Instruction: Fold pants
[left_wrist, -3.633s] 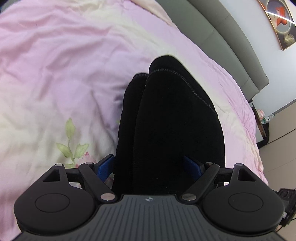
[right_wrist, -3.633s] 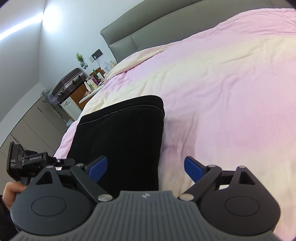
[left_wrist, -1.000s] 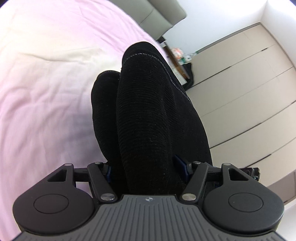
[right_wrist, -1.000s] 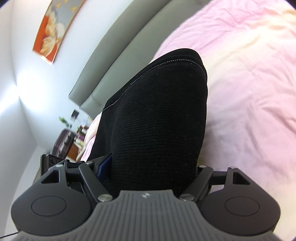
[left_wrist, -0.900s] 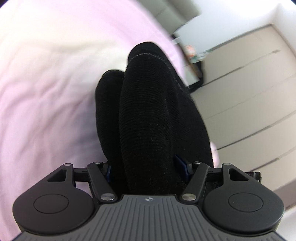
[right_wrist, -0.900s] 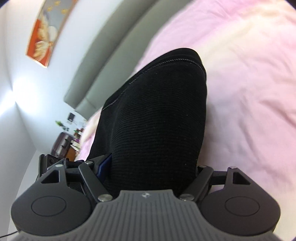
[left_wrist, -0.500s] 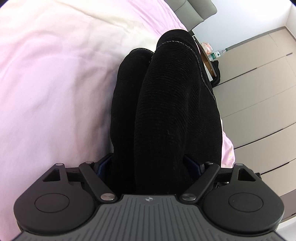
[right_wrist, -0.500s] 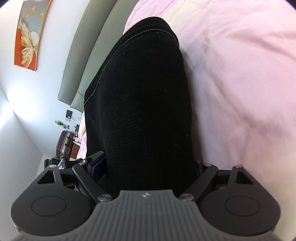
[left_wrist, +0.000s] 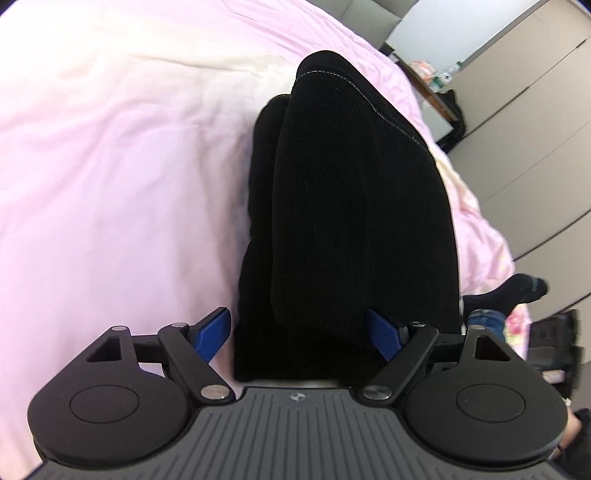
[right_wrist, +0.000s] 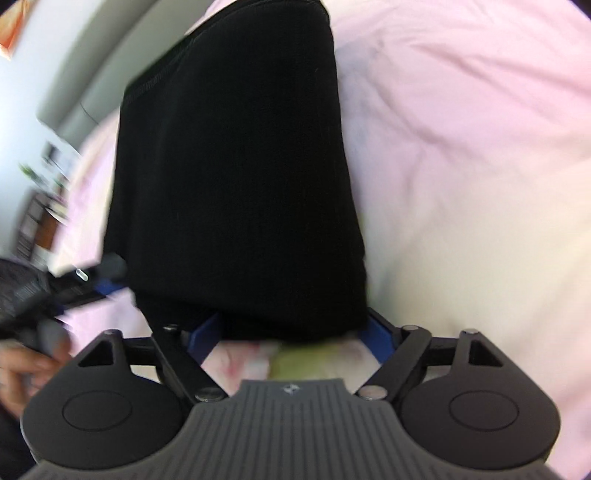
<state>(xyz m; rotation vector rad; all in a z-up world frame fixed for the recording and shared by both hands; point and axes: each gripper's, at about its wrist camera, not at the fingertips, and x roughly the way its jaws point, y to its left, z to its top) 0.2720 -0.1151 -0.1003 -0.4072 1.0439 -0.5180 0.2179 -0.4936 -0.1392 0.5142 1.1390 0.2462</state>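
Observation:
The black folded pants (left_wrist: 354, 206) lie on the pink bed cover (left_wrist: 110, 184), their stitched hem at the far end. My left gripper (left_wrist: 297, 317) is open around the near end; its left blue finger (left_wrist: 212, 332) stands clear of the cloth and the right one sits at the cloth's edge. In the right wrist view, the pants (right_wrist: 236, 166) end just at my right gripper (right_wrist: 293, 321). Its jaws are closing, with the near edge of the pants over the fingertips and bare cover behind them. The left gripper (right_wrist: 92, 284) shows blurred at the left, held by a hand (right_wrist: 22, 369).
The bed cover (right_wrist: 461, 166) spreads wide to the right of the pants. A grey headboard (right_wrist: 74, 99) stands behind. Beige wardrobe doors (left_wrist: 535, 92) and a cluttered bedside table (left_wrist: 428, 81) lie beyond the bed's edge. A foot in a black sock (left_wrist: 517, 291) is at that edge.
The pants, held up by both grippers a second ago, now lie flat on the cover. The left jaws have spread off the cloth. Both grippers have tipped down and drawn back towards the near edge.

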